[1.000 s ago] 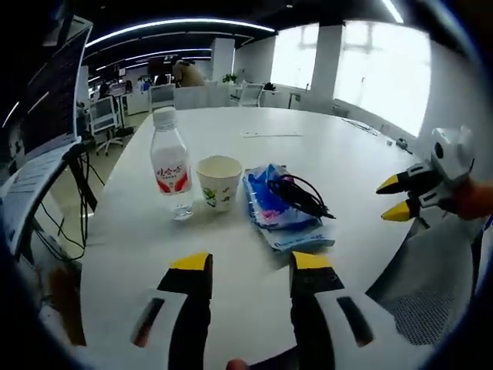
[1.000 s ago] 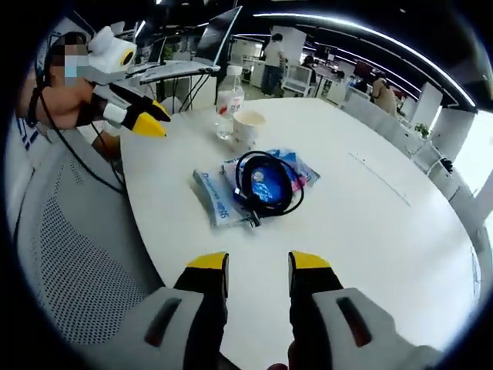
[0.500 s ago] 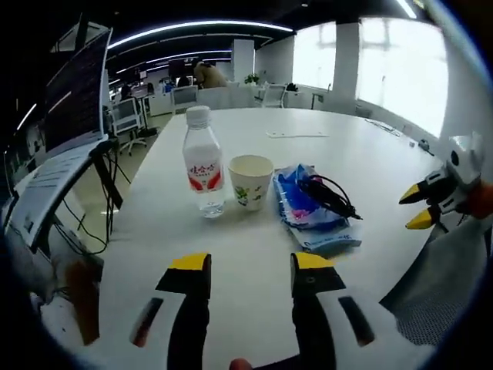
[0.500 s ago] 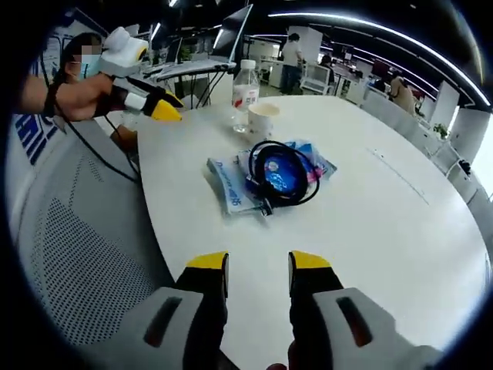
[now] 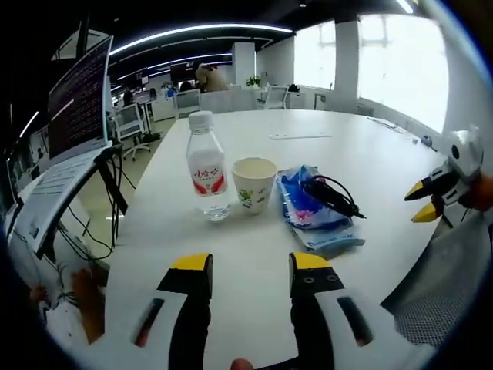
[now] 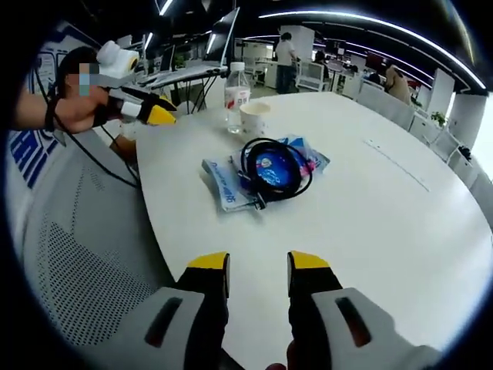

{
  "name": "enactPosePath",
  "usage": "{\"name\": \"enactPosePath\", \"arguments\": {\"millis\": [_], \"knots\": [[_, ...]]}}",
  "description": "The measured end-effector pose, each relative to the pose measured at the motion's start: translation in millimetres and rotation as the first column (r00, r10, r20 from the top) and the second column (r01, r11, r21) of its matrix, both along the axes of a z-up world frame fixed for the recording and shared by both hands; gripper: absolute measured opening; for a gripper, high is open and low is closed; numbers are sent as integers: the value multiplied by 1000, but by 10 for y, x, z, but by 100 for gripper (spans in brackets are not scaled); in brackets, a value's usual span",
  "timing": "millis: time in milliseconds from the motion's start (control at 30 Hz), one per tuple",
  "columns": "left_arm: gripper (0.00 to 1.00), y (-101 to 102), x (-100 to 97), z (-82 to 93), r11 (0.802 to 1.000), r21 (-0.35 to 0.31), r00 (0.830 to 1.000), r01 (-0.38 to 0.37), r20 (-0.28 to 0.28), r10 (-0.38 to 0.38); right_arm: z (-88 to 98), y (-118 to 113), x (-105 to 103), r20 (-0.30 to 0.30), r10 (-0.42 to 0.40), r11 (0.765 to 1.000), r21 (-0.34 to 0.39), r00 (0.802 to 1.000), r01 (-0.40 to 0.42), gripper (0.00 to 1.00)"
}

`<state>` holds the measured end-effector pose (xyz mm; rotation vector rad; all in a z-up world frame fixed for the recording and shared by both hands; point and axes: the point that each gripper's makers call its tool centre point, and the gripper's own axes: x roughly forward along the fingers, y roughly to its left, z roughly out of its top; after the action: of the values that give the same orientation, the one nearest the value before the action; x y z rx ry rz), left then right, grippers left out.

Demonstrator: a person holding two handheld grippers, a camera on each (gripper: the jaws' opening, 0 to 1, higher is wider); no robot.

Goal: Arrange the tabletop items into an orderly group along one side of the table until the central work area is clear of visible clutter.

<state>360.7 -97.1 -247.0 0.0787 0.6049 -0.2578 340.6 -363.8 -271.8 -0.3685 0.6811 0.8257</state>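
Note:
On the white table (image 5: 254, 254) stand a clear water bottle (image 5: 206, 175) with a red label, a paper cup (image 5: 253, 183) to its right, and a blue packet (image 5: 312, 212) with a coiled black cable (image 5: 333, 195) lying on it. My left gripper (image 5: 250, 264) is open over the near table edge, short of the bottle and cup. The right gripper (image 5: 426, 201) shows at the far right, off the table. In the right gripper view my right gripper (image 6: 256, 263) is open, well short of the packet (image 6: 254, 176), cable (image 6: 275, 164), cup (image 6: 253, 117) and bottle (image 6: 236, 95); the left gripper (image 6: 150, 109) hovers far left.
A laptop on a stand (image 5: 65, 146) rises left of the table, with cables hanging below. A grey mesh chair (image 6: 77, 254) sits against the near table edge. Papers (image 5: 296, 136) lie far across the table. Office chairs and people stand in the background.
Both cameras shifted slightly, so the items sit a little differently in each view. The bottle, cup, packet and cable have not moved, and both grippers stay open.

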Motion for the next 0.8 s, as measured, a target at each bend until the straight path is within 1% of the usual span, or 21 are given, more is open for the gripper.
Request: {"name": "enactPosePath", "arguments": {"millis": [67, 100, 167, 233, 400, 467, 567, 600, 633, 700, 767, 800], "knots": [[39, -39, 5, 4, 1000, -13, 1000, 18, 2, -18, 9, 2, 32, 3, -22, 1000, -1, 1000, 22, 28], [39, -60, -5, -10, 999, -20, 1000, 28, -6, -28, 20, 0, 47, 3, -37, 999, 3, 999, 37, 29], [39, -85, -3, -11, 999, -34, 999, 39, -11, -39, 77, -3, 100, 9, -95, 995, 37, 995, 94, 29], [40, -108, -4, -16, 997, -53, 999, 48, -15, -49, 79, -6, 105, -7, -132, 990, 49, 991, 133, 29], [40, -169, -26, -12, 995, -69, 997, 72, -18, -73, 67, 28, 175, -5, -169, 984, 60, 986, 169, 29], [40, -160, -18, 11, 994, -89, 998, 66, -11, -67, 67, 43, 228, -11, -188, 979, 81, 982, 188, 29], [40, -144, -10, 23, 992, -110, 998, 57, -6, -58, 39, 60, 318, -30, -215, 972, 90, 976, 217, 30], [40, -150, -11, 27, 992, -113, 998, 57, -5, -58, 38, 65, 342, -42, -229, 968, 100, 973, 232, 30], [40, -152, -11, 27, 992, -114, 998, 57, -6, -58, 48, 90, 362, -68, -244, 961, 117, 967, 251, 31], [40, -186, -17, 17, 990, -121, 998, 67, -12, -69, 53, 106, 409, -80, -255, 956, 126, 964, 264, 33], [40, -213, -23, 7, 990, -118, 996, 82, -15, -84, 54, 125, 451, -86, -263, 953, 130, 961, 272, 33], [40, -227, -26, 9, 989, -118, 996, 87, -15, -89, 36, 145, 474, -104, -270, 949, 137, 957, 283, 33]]}}
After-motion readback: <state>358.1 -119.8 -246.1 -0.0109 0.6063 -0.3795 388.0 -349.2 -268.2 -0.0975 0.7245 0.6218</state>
